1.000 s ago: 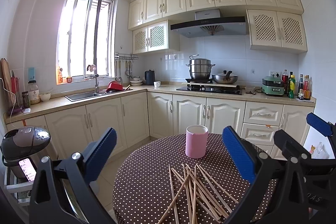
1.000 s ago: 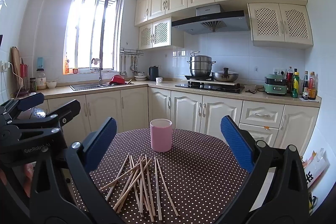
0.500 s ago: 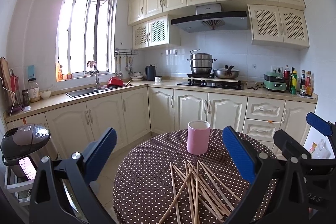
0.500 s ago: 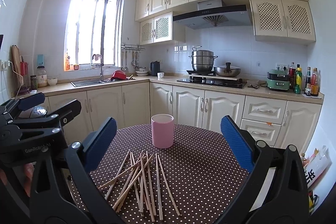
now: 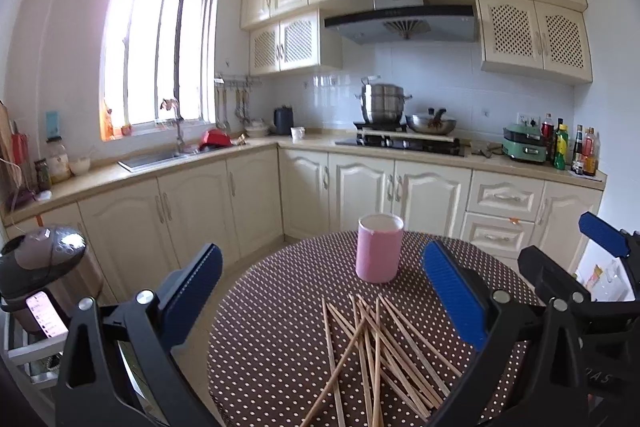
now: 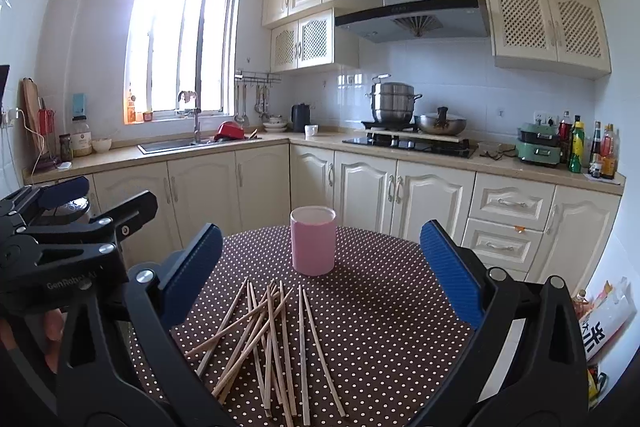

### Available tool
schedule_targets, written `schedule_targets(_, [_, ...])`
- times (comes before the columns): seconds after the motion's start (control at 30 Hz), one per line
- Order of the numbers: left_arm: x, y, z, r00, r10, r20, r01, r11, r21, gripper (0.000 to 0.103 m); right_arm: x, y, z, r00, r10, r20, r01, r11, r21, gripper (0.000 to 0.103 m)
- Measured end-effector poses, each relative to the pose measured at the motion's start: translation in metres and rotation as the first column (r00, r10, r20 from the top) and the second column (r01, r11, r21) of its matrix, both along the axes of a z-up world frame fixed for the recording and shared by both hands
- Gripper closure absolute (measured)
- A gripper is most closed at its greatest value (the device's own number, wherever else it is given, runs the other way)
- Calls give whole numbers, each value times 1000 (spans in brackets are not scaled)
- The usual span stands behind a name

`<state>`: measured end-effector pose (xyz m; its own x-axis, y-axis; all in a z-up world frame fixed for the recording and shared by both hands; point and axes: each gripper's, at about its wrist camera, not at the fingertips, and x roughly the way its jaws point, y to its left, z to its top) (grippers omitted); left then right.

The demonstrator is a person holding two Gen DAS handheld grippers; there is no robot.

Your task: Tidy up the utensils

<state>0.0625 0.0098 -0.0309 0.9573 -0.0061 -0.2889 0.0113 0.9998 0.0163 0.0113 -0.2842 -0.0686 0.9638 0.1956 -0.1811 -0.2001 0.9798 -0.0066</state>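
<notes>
Reading "GenRobot.AI": left claw housing

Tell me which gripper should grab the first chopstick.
Probably left. Its open gripper looks straight onto the chopsticks, while in the right gripper's view the chopsticks lie left of centre. Both are open and empty; the cup stands just behind.

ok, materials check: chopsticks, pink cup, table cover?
Chopsticks: likely bamboo or wood, pale tan, matte, unpainted.
Pink cup: probably matte plastic or ceramic; smooth, opaque, pale inside. Can't say which.
Table cover: apparently cloth or vinyl, brown with white dots, lying flat.
</notes>
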Motion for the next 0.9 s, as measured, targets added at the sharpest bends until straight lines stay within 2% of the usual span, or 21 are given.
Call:
schedule_targets(0.1, [20,7,-15,997,-21,-80,20,1000,-19,4,18,-3,-11,996,36,-83,-34,999,15,6])
schedule_targets(0.2, [40,15,-36,985,-29,-171,28,1000,-8,4,32,-5,-26,990,19,-140,-21,1000,-11,6])
schedule_targets(0.37, [73,29,-77,942,-36,-333,38,999,1,4,64,-16,-57,956,57,-286,-49,998,34,6])
schedule_targets(0.5, [92,29,-111,904,-50,-424,72,997,36,5,82,-18,-83,924,76,-374,-67,997,37,17])
schedule_targets(0.57, [99,25,-124,887,-83,-455,107,994,27,16,87,-15,-93,912,84,-403,-77,996,35,25])
schedule_targets(0.6, [102,23,-127,877,-100,-470,124,992,19,29,89,-14,-97,906,89,-415,-83,996,32,27])
schedule_targets(0.63, [106,20,-131,866,-119,-486,142,990,11,36,92,-13,-101,898,98,-429,-93,995,35,33])
schedule_targets(0.67, [112,16,-138,853,-134,-505,162,987,13,36,95,-11,-105,889,110,-444,-102,994,41,39])
schedule_targets(0.77, [121,3,-146,837,-148,-526,199,979,41,42,102,-9,-115,866,135,-482,-128,991,48,50])
schedule_targets(0.9, [140,-11,-160,805,-159,-571,241,968,70,53,110,-7,-120,848,144,-510,-141,989,44,51])
